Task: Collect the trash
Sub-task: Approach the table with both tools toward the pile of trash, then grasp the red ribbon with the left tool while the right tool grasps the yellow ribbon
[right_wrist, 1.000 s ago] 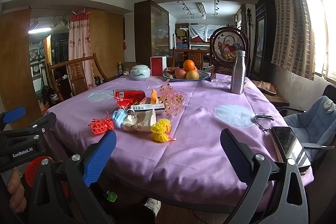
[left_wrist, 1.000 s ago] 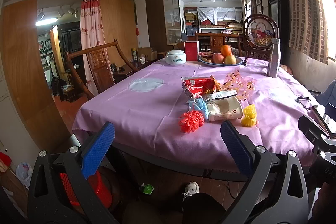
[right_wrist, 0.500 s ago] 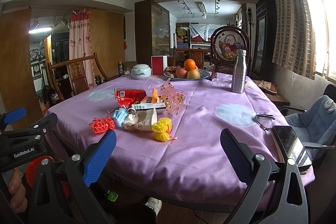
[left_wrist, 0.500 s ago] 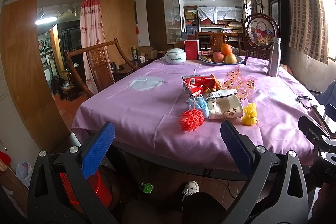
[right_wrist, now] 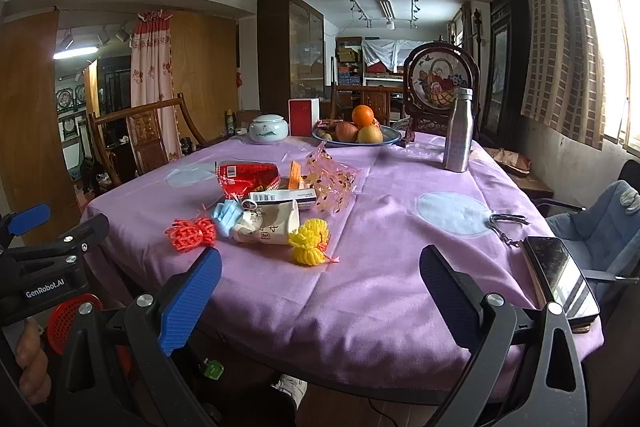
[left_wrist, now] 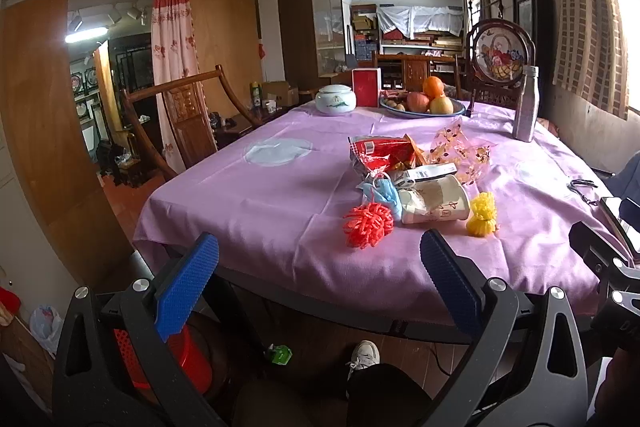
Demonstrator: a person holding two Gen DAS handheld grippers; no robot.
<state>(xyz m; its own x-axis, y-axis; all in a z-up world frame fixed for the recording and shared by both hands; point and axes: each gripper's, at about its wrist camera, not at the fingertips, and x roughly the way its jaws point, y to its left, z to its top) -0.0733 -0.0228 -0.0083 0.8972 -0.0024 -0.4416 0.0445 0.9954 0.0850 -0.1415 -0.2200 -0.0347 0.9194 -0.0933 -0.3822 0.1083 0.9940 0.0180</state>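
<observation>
A pile of trash lies on the purple-clothed table [left_wrist: 260,203]: a red net ball [left_wrist: 368,225], a yellow net ball [left_wrist: 483,215], a tipped paper cup [left_wrist: 434,203], a blue face mask [left_wrist: 384,193], a red snack bag [left_wrist: 380,153], a white carton [left_wrist: 428,171] and a clear patterned wrapper [left_wrist: 460,151]. My left gripper [left_wrist: 318,285] is open and empty, short of the table's near edge. My right gripper [right_wrist: 320,295] is also open and empty, facing the yellow net ball [right_wrist: 310,245] and cup [right_wrist: 272,223] from the front edge.
A red mesh bin [left_wrist: 188,351] stands on the floor under the table's left corner. A phone [right_wrist: 560,275] and keys [right_wrist: 504,223] lie at the right edge. A steel bottle [right_wrist: 458,131], fruit bowl [right_wrist: 356,135], white jar [right_wrist: 268,129] and red box [right_wrist: 304,117] stand at the back. A wooden chair [left_wrist: 188,119] is on the left.
Both views have shifted only a little, and the trash pile sits slightly higher in the frames. Both grippers stay open and empty.
</observation>
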